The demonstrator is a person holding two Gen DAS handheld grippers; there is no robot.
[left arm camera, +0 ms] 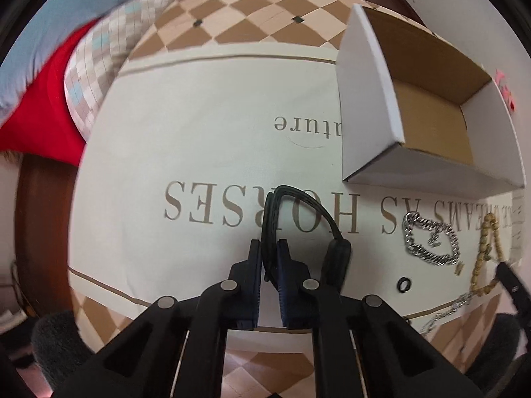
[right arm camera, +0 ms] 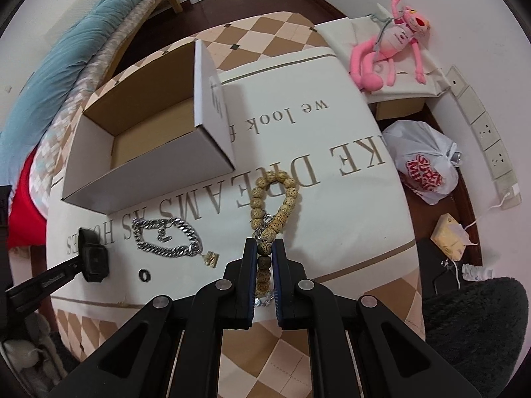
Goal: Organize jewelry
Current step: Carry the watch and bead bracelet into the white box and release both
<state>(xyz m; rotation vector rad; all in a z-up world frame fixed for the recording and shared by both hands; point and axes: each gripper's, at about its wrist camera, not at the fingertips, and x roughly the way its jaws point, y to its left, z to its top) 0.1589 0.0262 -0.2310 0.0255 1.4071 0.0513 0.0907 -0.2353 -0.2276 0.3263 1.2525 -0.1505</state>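
Both grippers were closed on items at this moment. The left gripper (left arm camera: 268, 248) was clamped on the strap of a black watch (left arm camera: 337, 258), pinching the band so the watch body hung off to the right of the fingers; in the right wrist view the same watch (right arm camera: 94, 258) sat at the far left, just above or on the cloth, cannot tell which. Grabbing the thin strap rather than the bulky case looked like the easier pinch.

The right gripper (right arm camera: 265, 248) was closed on the near end of a tan beaded bracelet (right arm camera: 273, 205), with a bead squeezed between the pads and the rest of the loop lying on the white printed cloth (right arm camera: 348, 199) farther away. A bit of silver chain (right arm camera: 265, 300) showed under the fingers, apparently tangled with or lying below the beads.

The open cardboard box (right arm camera: 149, 165) stood far left of the beads with nothing visible inside, so probably the drop target; no item was in it yet. A chunky silver chain bracelet (right arm camera: 166, 237) with a small gold charm (right arm camera: 210, 259) lay on the cloth between the watch and the beads, near the box front wall, and a small black ring (right arm camera: 145, 275) lay just near of it, both untouched.

Judgement: early in the task, two pieces gripped and ready to be carried into the box. Risk: the beads could drag the silver chain along.
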